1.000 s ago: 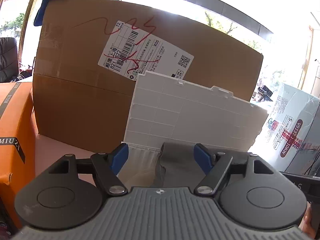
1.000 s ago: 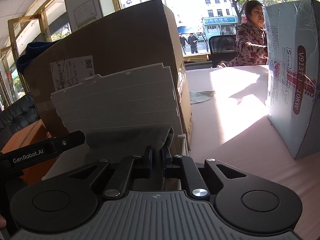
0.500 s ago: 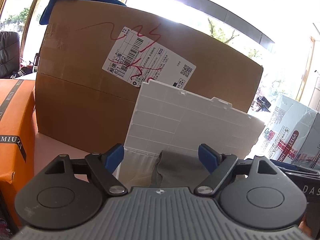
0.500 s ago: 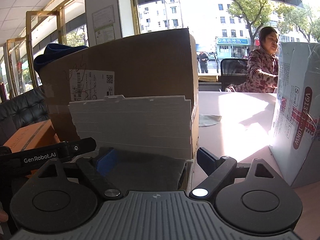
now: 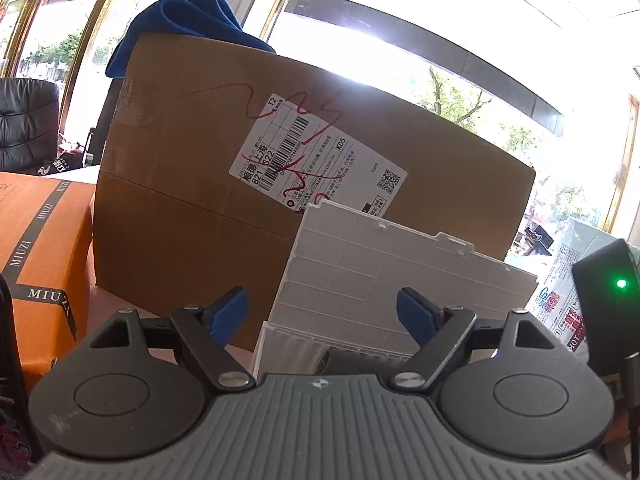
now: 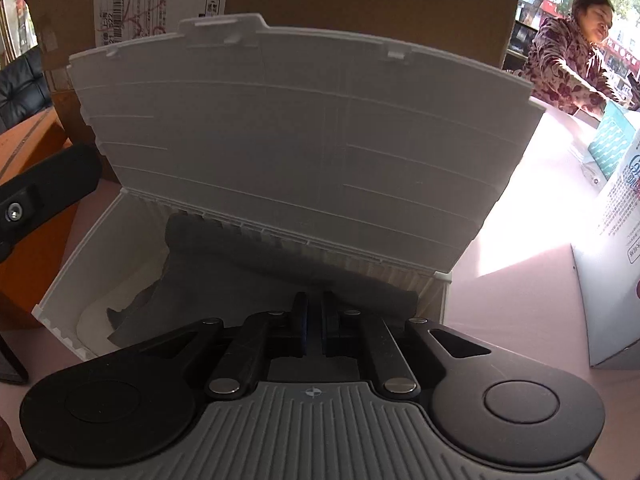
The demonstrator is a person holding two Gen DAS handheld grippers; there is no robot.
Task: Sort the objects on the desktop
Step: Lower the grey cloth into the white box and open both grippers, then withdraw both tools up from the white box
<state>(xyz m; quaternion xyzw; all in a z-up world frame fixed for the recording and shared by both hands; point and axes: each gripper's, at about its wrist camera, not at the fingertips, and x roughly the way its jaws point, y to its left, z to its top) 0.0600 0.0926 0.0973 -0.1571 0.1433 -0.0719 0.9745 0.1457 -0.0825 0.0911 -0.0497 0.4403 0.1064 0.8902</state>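
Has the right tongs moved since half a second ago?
Yes. The right tongs have dropped and tilted downward toward the white box: its raised lid now fills the view, and they have shut above the grey cloth inside.

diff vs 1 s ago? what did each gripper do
Right gripper: jaws shut a second ago, open half a second ago, now shut again, low over the grey cloth in the white box; whether it pinches the cloth is hidden. Left gripper: jaws opened wider and pulled back from the box. Unchanged: white lid up against the cardboard box, cloth inside.
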